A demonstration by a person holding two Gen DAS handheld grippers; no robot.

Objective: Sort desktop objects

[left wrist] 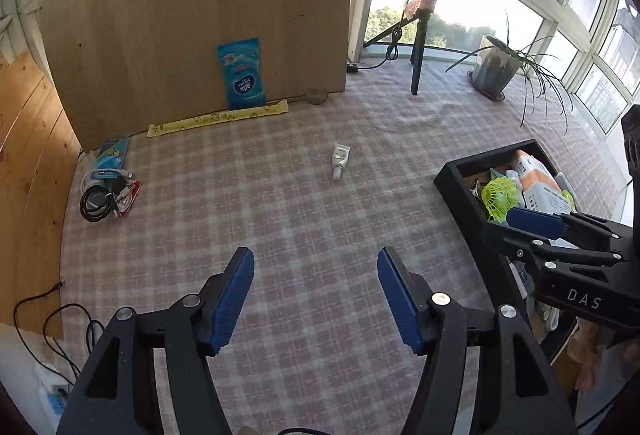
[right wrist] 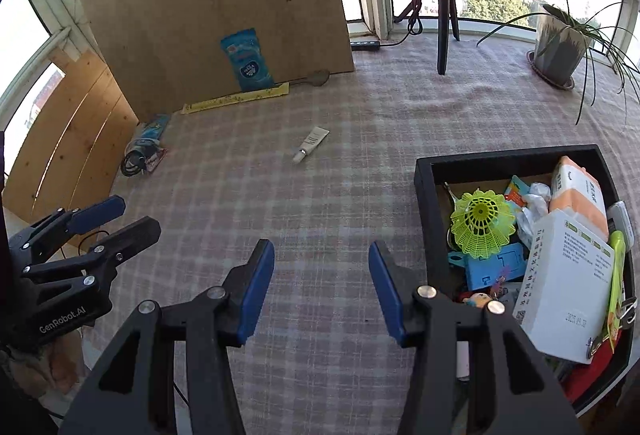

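Observation:
My left gripper (left wrist: 316, 259) hovers open over the checked tablecloth (left wrist: 280, 219), with nothing between its blue pads. My right gripper (right wrist: 320, 249) is open too and holds nothing; it stands just left of the black box (right wrist: 424, 203). That box is full of items, among them a yellow-green shuttlecock (right wrist: 482, 225) and a white carton (right wrist: 564, 287). A small white tube (left wrist: 340, 159) lies alone mid-table, ahead of both grippers. A blue wipes pack (left wrist: 242, 73) leans on the wooden board, a long yellow packet (left wrist: 218, 119) at its foot. Coiled cables (left wrist: 104, 195) lie far left.
An upright wooden board (left wrist: 180, 15) closes off the back left. A spoon (left wrist: 316, 95) lies by its right corner. A ring light tripod (left wrist: 418, 51) and a potted plant (left wrist: 494, 69) stand at the back right by the windows. Cords hang off the table's left edge.

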